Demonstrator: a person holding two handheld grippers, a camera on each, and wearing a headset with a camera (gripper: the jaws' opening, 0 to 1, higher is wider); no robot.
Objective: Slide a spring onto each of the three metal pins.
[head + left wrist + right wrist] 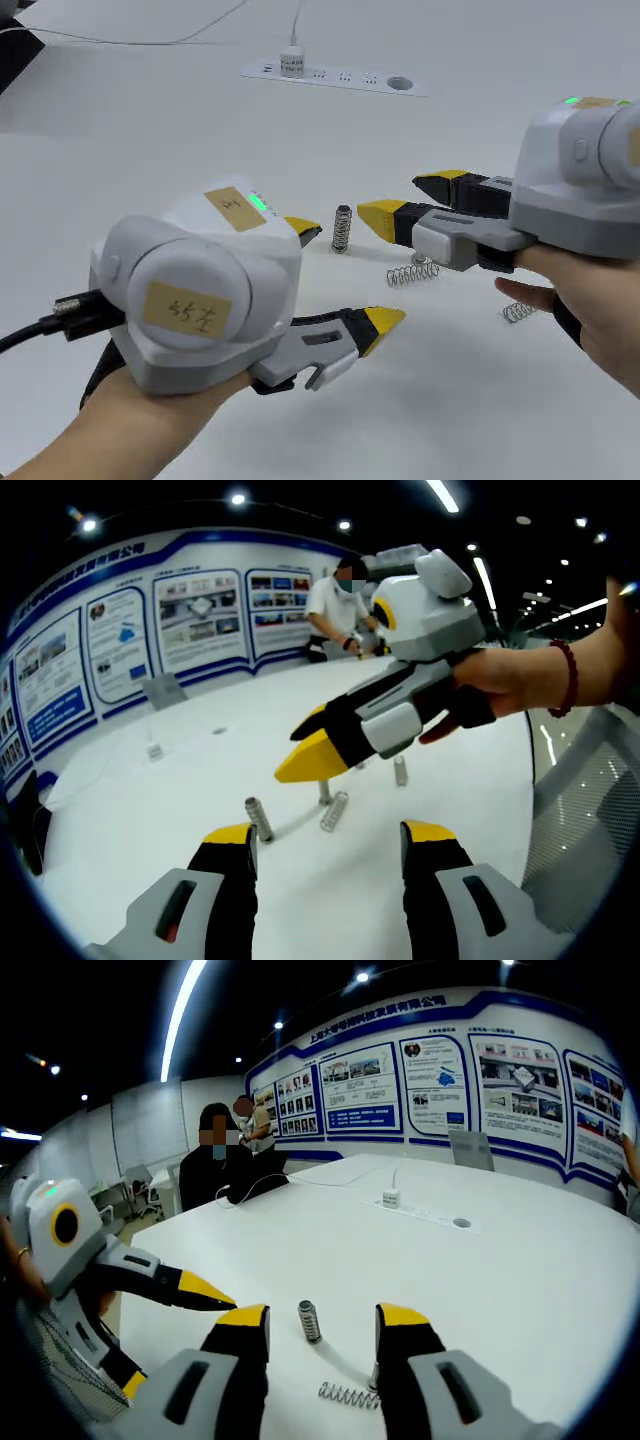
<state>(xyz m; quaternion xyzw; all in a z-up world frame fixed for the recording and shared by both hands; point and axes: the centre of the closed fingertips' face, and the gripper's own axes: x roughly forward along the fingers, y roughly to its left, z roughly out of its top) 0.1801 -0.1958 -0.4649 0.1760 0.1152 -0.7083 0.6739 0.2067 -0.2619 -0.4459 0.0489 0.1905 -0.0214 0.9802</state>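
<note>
Nearest, at 7 o'clock in head view: left gripper (360, 272), jaws apart, empty, aimed toward 1 o'clock at the parts, probably poised for a pickup. Further, at 3 o'clock: right gripper (388, 195), likewise parted and empty. Below it: loose spring (413, 272) lying flat; second loose spring (518, 312) just beside a finger. Beyond: upright spring (342, 228), seemingly seated on its pin. Bare pins hard to make out under right gripper. Farthest, 12 o'clock: power strip (335, 77).

table (150, 140): white | power strip (350, 78) on it | poster boards (440, 1070): blue-trimmed | ceiling (100, 1010): dark, strip lights (183, 1005)
</note>
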